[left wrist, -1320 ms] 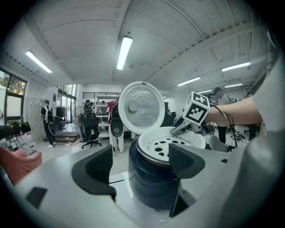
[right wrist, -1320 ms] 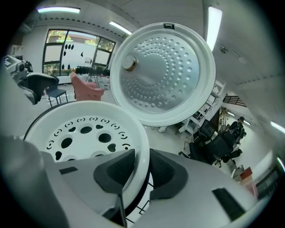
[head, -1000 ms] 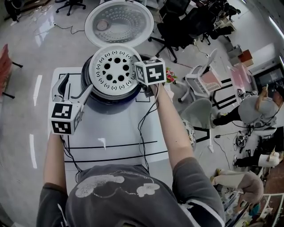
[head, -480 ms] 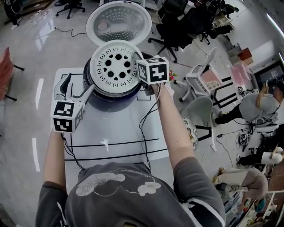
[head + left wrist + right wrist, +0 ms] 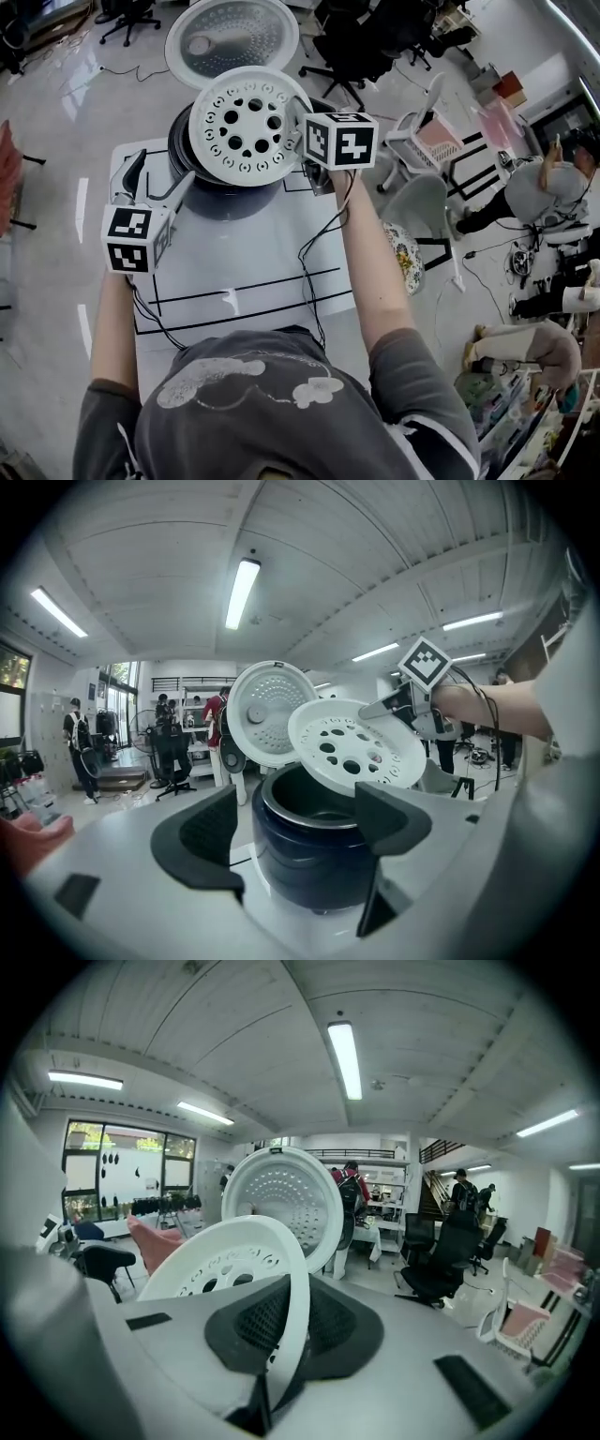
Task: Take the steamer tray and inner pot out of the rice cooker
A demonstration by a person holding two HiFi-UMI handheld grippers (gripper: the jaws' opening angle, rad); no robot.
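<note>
The white steamer tray point(image 5: 246, 124), round and full of holes, hangs tilted above the dark blue rice cooker point(image 5: 220, 192). My right gripper point(image 5: 298, 142) is shut on its right rim. In the right gripper view the tray's rim point(image 5: 234, 1269) runs between the pads of that gripper point(image 5: 291, 1326). My left gripper point(image 5: 161, 180) stands open at the cooker's left side, touching nothing. In the left gripper view the cooker point(image 5: 314, 855) sits beyond the open left gripper point(image 5: 300, 841), with the inner pot's metal rim point(image 5: 314, 803) showing inside and the tray point(image 5: 356, 747) above it.
The cooker's lid point(image 5: 232, 39) stands open behind it. The cooker rests on a white table point(image 5: 244, 272) marked with black lines, and cables point(image 5: 314, 253) run across it. Office chairs point(image 5: 427, 141) and people stand on the floor to the right.
The right gripper has risen with the steamer tray, lifting it off the cooker and tilting it. The left gripper has hardly shifted.
</note>
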